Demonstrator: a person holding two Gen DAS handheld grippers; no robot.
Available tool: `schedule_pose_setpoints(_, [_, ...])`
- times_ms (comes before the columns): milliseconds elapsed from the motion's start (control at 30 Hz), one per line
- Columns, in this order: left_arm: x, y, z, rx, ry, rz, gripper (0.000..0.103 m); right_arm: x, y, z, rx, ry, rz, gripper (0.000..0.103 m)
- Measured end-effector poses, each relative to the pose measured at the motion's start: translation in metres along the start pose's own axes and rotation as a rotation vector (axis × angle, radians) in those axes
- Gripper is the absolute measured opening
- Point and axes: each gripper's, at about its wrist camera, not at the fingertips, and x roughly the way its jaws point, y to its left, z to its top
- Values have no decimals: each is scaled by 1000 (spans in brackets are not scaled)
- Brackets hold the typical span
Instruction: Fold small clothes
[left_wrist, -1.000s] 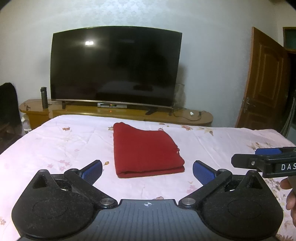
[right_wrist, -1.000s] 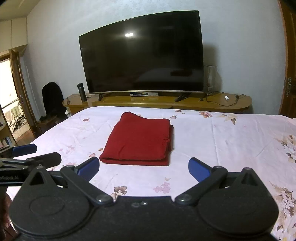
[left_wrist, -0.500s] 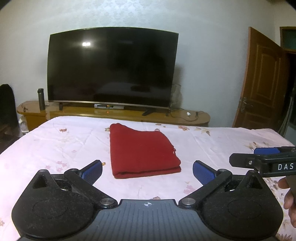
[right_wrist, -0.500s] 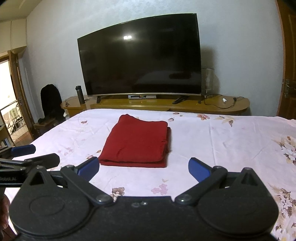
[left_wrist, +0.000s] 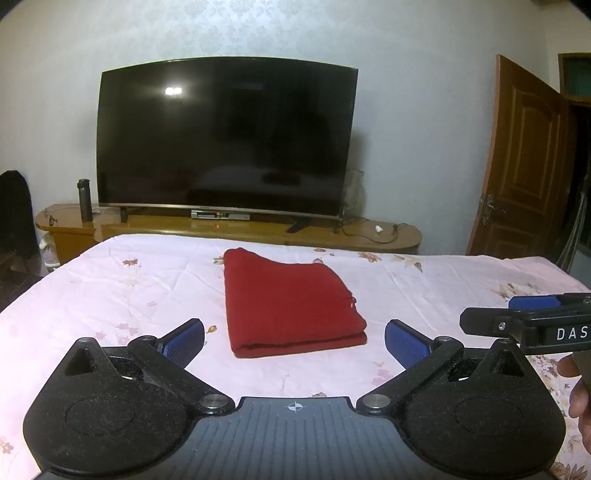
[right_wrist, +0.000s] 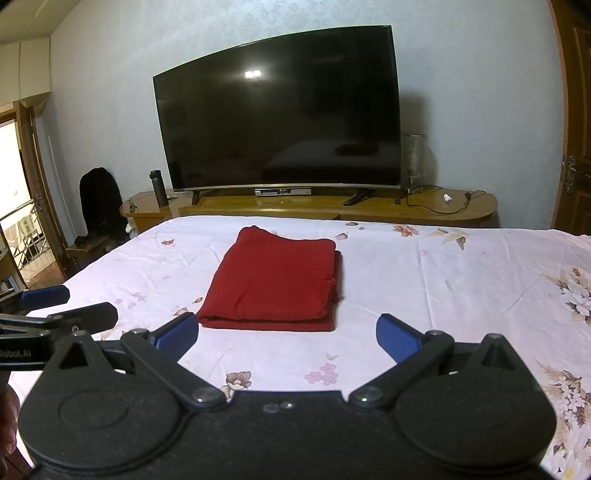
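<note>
A red garment (left_wrist: 288, 301) lies folded into a flat rectangle on the floral bed sheet (left_wrist: 129, 288); it also shows in the right wrist view (right_wrist: 273, 284). My left gripper (left_wrist: 294, 341) is open and empty, held just short of the garment's near edge. My right gripper (right_wrist: 287, 338) is open and empty too, a little back from the garment's near edge. Each gripper shows at the side of the other's view: the right gripper (left_wrist: 524, 321) and the left gripper (right_wrist: 55, 306).
A large dark TV (left_wrist: 225, 140) stands on a wooden console (left_wrist: 229, 229) beyond the bed's far edge, with a dark flask (left_wrist: 85, 199) at its left. A wooden door (left_wrist: 524, 166) is at the right. A doorway (right_wrist: 18, 221) opens at the left.
Both grippers have drawn back slightly and tilted upward, so the garment sits a little lower and farther in each view. The garment has not moved.
</note>
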Motion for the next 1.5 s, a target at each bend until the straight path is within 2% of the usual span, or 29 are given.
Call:
schedule_pose_setpoints(1133, [3, -2, 2, 8, 4, -16, 103, 4, 2, 2, 2, 3, -6, 102])
schedule_pose_setpoints(1500, [0, 1, 1, -3, -11, 6, 103, 6, 8, 2, -6, 3, -8, 102])
